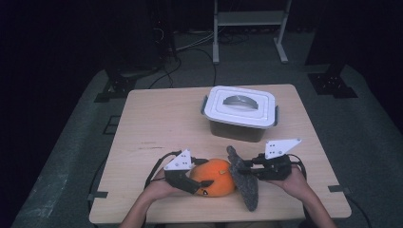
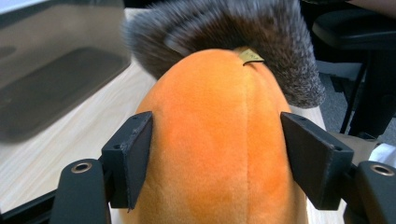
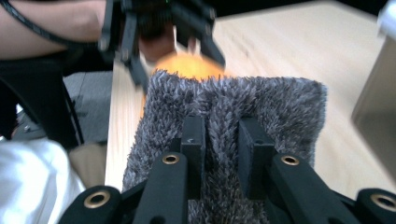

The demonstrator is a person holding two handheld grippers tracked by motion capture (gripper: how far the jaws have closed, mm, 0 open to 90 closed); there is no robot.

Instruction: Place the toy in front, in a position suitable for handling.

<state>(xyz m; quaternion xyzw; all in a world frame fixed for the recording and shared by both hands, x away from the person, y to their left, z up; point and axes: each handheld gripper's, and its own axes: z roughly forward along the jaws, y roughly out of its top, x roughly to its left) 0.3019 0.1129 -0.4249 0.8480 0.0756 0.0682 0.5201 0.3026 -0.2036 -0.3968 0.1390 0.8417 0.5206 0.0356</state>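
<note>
Orange plush fills the space between the jaws of my left gripper (image 2: 215, 154) — the orange plush toy (image 1: 216, 176) sits at the near edge of the table (image 1: 157, 118), and those jaws stand wide on either side of it; they look to be touching its flanks, though I cannot tell how hard they press. My right gripper (image 3: 222, 154) has its jaws drawn narrow, pinching a fold of the grey shaggy cloth (image 3: 233, 107), which stands up against the toy's far end, touching it.

As I judge it, the work looks like wiping or wrapping the toy with the cloth, and it is only at its start: both things are in hand, the cloth meets the toy along one side, and most of the orange surface is bare.

Beyond them stands a lidded plastic box (image 1: 240, 111), its white lid shut and handle down — well apart from my grippers and not in the way. What could hinder me is the nearness of the table edge behind the toy.
</note>
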